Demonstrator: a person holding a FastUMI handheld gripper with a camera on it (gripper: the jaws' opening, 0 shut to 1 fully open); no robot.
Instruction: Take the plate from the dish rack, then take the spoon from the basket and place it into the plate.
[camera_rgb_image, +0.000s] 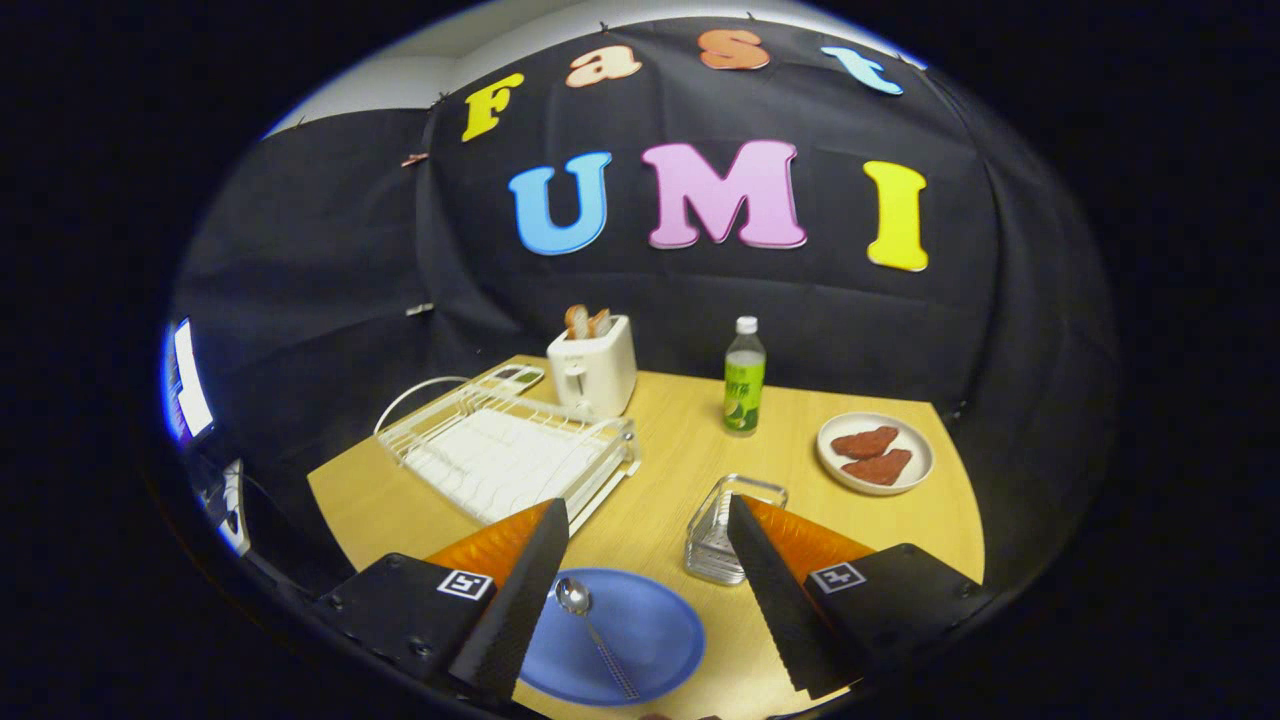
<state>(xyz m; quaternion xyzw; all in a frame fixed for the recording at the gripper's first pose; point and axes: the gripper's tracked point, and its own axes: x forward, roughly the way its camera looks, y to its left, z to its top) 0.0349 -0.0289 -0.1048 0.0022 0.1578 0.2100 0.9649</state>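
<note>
fingers (648, 530) spread wide and holding nothing, metal spoon (594, 622) lying in round blue plate (650, 640) between them near the wooden surface (680, 440) edge, clear wire basket (718, 530) just beside, white dish rack (505, 450) beyond

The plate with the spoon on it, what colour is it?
Blue; the plate shows best in the gripper view.

Bare wooden tabletop (660, 470) is lying open mid-frame, flanked by white wire dish rack (505, 455) left and clear wire basket (722, 535) right

claw (648, 520) | fingers ridged, wedge-shaped | black screwed mounts | square tag on each
</note>
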